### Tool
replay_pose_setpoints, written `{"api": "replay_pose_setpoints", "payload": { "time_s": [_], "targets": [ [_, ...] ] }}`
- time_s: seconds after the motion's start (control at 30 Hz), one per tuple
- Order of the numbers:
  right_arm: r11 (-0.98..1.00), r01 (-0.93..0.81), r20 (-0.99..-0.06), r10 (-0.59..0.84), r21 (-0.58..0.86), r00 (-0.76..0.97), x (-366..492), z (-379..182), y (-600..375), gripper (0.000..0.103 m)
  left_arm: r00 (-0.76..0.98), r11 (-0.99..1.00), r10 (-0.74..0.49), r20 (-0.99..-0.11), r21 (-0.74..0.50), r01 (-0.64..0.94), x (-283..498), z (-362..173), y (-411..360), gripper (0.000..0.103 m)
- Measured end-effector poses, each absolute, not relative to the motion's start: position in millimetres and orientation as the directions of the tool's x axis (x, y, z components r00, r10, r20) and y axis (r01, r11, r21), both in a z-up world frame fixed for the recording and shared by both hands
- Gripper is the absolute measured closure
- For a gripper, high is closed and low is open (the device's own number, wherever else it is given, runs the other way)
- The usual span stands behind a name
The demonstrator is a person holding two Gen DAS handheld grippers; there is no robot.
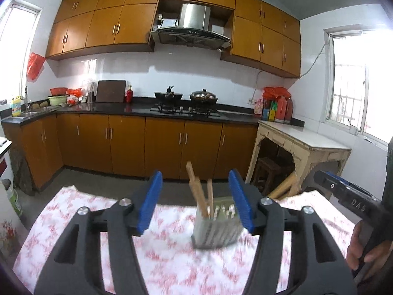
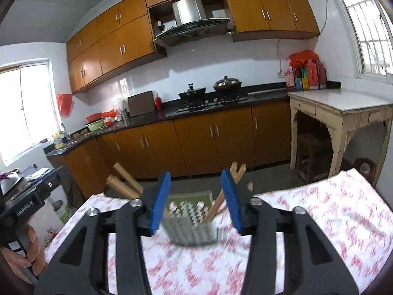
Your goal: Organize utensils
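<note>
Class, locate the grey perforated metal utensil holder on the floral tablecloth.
The grey perforated metal utensil holder stands on the red-and-white floral tablecloth, ahead between the blue fingers of the open left gripper, with wooden handles sticking out.

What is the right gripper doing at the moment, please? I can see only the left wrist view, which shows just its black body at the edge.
Observer: The right gripper is open and empty, with the utensil holder ahead of it, framed between its fingers.
Operator: Thank you. Where do the wooden utensils sit inside the holder?
Observer: In the right wrist view, the wooden utensils stand at its right-hand end, leaning right, though the picture is blurred.
Operator: Can you see the person's left hand?
Observer: Yes, the left hand is wrapped round the handle of the left gripper, at that view's left edge.
</note>
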State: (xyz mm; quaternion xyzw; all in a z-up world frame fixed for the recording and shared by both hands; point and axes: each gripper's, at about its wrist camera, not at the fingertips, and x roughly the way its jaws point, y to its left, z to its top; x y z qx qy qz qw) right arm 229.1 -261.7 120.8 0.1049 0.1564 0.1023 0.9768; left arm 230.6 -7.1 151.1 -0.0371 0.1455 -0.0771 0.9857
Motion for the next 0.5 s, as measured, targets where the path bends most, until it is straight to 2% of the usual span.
{"api": "replay_pose_setpoints", "payload": {
  "time_s": [0.07, 0.13, 0.3, 0.37, 0.5],
  "targets": [
    [0.957, -0.176, -0.290, 0.239, 0.230, 0.927, 208.8, 108.6, -256.8, 0.042, 0.944, 0.986, -0.160, -0.287, -0.091, 0.140, 208.0, 139.1, -2.7, 0.036],
    [0.959, -0.184, -0.295, 0.244, 0.216, 0.924, 190.6, 96.2, -250.9, 0.027, 0.944, 0.987, -0.154, -0.292, -0.081, 0.137, 190.1, 127.9, 0.1, 0.030],
    [0.974, -0.179, -0.306, 0.215, 0.142, 0.927, 144.9, 63.5, -239.7, 0.006, 0.935, 0.993, -0.116, -0.336, -0.045, 0.108, 139.5, 82.7, 11.3, 0.019],
    [0.977, -0.167, -0.303, 0.200, 0.129, 0.932, 129.8, 51.9, -238.5, 0.002, 0.932, 0.995, -0.097, -0.350, -0.046, 0.086, 123.6, 68.5, 17.1, 0.016],
    [0.981, -0.166, -0.294, 0.188, 0.097, 0.937, 100.7, 30.4, -232.9, 0.002, 0.933, 0.997, -0.078, -0.352, -0.052, 0.064, 93.2, 45.7, 24.2, 0.009]
  ]
}}
